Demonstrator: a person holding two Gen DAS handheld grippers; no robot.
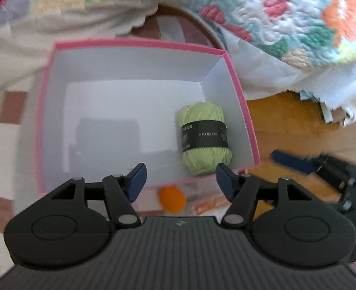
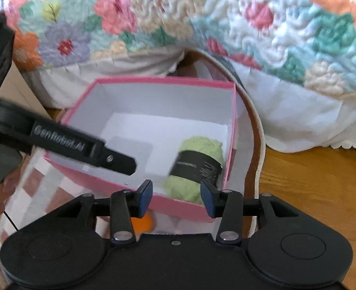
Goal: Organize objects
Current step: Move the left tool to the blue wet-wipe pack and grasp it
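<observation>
- A wooden floor (image 1: 286, 111) lies under my cameras, with a checkered mat (image 2: 45, 193) on it and a flowered quilt (image 2: 153, 12) hanging across the back.
- On the mat stands an open pink box (image 1: 240, 91), white inside.
- My left gripper (image 1: 180, 181) hovers over the box's near edge, jaws parted with nothing between them.
- A ball of light green yarn (image 1: 203, 135) with a black paper band lies inside the box, in its near right corner, against the right wall.
- An orange ball (image 1: 172, 199) sits on the mat just outside the box's near wall.
- My right gripper (image 2: 176, 198) hangs over the same near wall, jaws apart and holding nothing.
</observation>
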